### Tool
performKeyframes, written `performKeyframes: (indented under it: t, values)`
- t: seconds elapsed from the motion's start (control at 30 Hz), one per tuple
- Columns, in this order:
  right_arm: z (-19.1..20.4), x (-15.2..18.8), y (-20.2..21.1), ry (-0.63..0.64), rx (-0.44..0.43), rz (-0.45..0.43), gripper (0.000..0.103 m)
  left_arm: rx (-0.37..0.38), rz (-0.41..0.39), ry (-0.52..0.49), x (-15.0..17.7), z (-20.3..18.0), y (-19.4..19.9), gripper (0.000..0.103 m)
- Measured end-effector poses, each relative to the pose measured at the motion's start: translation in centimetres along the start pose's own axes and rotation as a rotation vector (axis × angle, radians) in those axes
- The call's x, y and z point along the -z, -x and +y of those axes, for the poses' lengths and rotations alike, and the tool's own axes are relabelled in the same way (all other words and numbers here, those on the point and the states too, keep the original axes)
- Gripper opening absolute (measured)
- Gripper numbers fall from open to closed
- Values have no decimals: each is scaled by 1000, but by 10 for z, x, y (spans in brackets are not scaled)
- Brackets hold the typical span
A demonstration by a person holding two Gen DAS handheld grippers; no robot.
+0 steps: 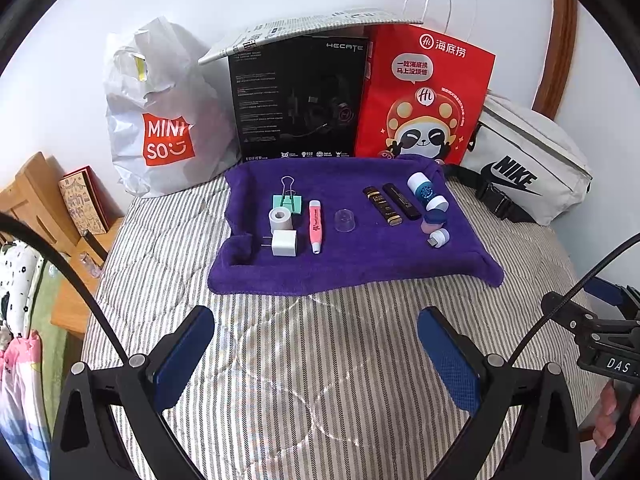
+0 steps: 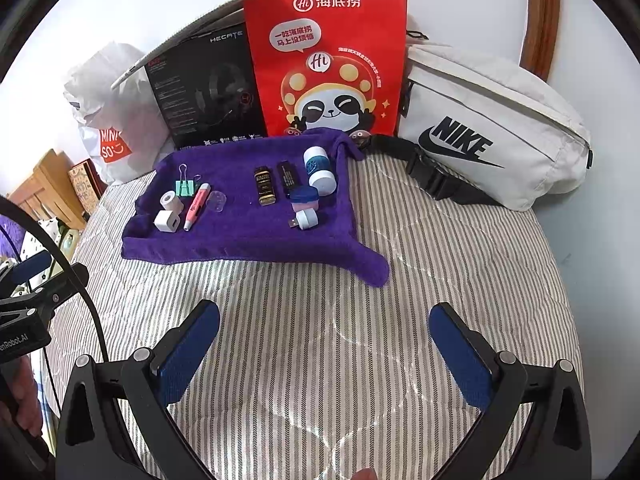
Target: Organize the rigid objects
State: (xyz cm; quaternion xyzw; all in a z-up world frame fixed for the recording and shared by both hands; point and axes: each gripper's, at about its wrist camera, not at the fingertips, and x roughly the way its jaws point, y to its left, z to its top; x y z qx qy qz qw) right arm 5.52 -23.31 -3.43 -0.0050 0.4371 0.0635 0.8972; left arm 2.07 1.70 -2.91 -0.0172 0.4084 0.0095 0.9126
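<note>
A purple towel [image 1: 352, 264] [image 2: 248, 240] lies on the striped bed and carries small rigid items. On its left are a green binder clip [image 1: 287, 200], a white tape roll [image 1: 280, 219], a white charger plug [image 1: 284, 243] and a pink pen [image 1: 316, 226]. A clear cap [image 1: 345, 221] sits mid-towel. To the right lie two dark tubes [image 1: 392, 203], a blue-and-white bottle [image 1: 420, 187], a small white-capped jar [image 1: 437, 205], a pink jar [image 1: 433, 221] and a white USB adapter [image 1: 439, 237]. My left gripper [image 1: 316, 344] and right gripper [image 2: 325, 340] hover open over the bed, short of the towel, holding nothing.
Against the wall stand a white Miniso bag [image 1: 160, 120], a black headset box [image 1: 298, 100], a red paper bag [image 1: 424, 92] and a grey Nike waist bag [image 1: 528, 164]. A wooden nightstand [image 1: 36, 200] is off the bed's left edge. Striped bedding [image 1: 320, 360] stretches between grippers and towel.
</note>
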Motion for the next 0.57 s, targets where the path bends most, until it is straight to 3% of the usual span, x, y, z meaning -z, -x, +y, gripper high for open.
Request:
performKeyframes:
  t: [0.57]
  values:
    - [-1, 0, -4, 2, 4, 10, 103, -2, -1, -5, -1, 1, -2, 103]
